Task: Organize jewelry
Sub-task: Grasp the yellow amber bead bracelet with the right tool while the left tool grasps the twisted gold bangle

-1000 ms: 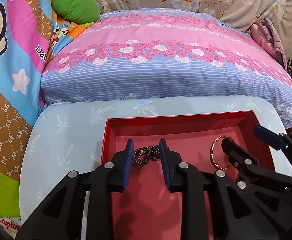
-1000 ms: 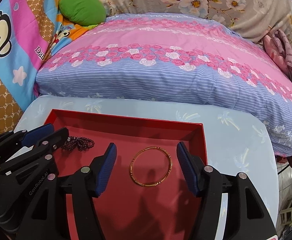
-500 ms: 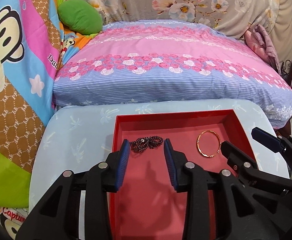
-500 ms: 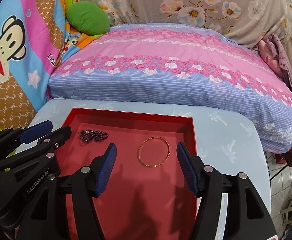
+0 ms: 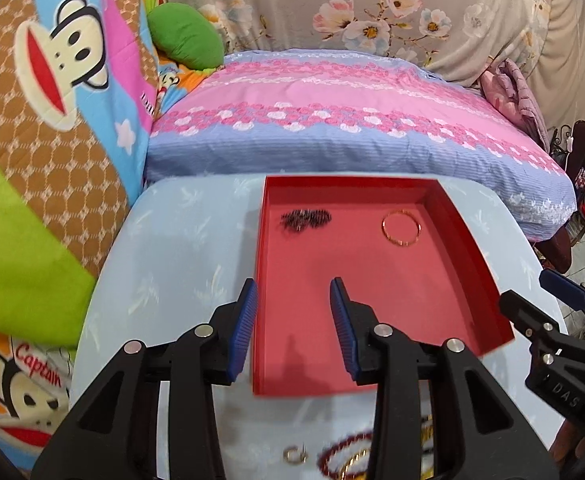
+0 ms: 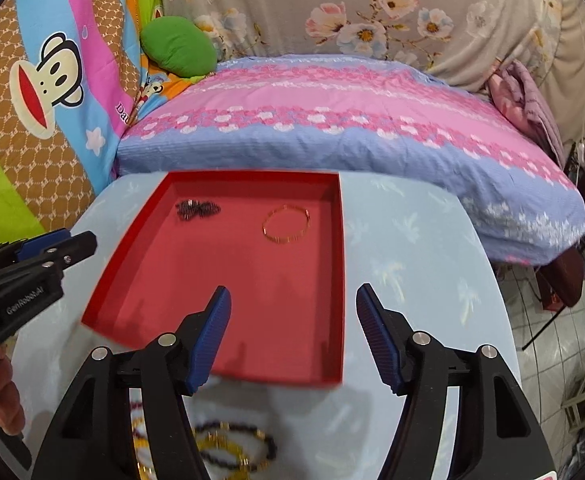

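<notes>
Both pulled back from red tray (image 5: 468, 240); left gripper (image 5: 292, 320) and right gripper (image 6: 290, 332) jaws parted, empty

Dark beaded bracelet (image 5: 306, 218) upper left in tray, gold bangle (image 5: 401, 227) upper right: delivered

Remaining jewelry (image 6: 232, 446) at bottom frame edge on table (image 6: 412, 248), likely next

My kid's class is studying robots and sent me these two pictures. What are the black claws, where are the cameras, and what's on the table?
There is no robot here: a person holds a black two-finger tool with blue pads in each hand. A camera sits on each tool and looks forward along its fingers. One picture comes from the left tool, the other from the right tool; each also catches the other at its edge. Both are open and hold nothing. On the pale blue table lies a shallow red tray holding a dark beaded bracelet and a thin gold bangle. More beaded bracelets and a small ring lie outside it, nearer the cameras.
</notes>
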Demonstrator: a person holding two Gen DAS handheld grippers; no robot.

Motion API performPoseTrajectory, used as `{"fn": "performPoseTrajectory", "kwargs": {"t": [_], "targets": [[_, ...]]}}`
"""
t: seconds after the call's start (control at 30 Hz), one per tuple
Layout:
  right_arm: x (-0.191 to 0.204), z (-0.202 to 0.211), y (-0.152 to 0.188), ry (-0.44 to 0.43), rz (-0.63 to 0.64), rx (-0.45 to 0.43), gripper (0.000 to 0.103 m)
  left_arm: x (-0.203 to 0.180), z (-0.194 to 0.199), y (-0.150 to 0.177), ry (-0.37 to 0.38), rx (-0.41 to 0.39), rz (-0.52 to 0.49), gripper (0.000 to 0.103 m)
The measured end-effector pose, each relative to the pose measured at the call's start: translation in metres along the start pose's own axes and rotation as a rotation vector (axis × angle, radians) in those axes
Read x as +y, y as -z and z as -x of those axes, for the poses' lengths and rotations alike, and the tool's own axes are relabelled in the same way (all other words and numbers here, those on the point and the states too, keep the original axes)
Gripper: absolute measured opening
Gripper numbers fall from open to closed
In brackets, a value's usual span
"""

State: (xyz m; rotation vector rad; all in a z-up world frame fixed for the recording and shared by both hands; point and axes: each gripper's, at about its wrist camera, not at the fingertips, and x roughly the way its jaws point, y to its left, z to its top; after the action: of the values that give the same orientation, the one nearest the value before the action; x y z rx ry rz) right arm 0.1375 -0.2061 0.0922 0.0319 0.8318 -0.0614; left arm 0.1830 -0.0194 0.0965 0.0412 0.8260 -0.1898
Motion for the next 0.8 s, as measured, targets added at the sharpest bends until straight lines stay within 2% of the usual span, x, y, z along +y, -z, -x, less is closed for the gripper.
{"fn": "performPoseTrajectory", "kwargs": {"t": [0.43,0.6,0.8], "targets": [[0.001,0.021,0.086,0.015,-0.009,0.074,0.063,0.011,0.014,0.101,0.034,0.133,0.047,0.04],[0.017,0.025,0.113,-0.025,0.021,0.104,0.062,0.017,0.015,0.127,0.03,0.167,0.083,0.04],[0.041,0.022,0.128,-0.082,0.053,0.136,0.047,0.021,0.02,0.142,0.029,0.18,0.101,0.04]]}}
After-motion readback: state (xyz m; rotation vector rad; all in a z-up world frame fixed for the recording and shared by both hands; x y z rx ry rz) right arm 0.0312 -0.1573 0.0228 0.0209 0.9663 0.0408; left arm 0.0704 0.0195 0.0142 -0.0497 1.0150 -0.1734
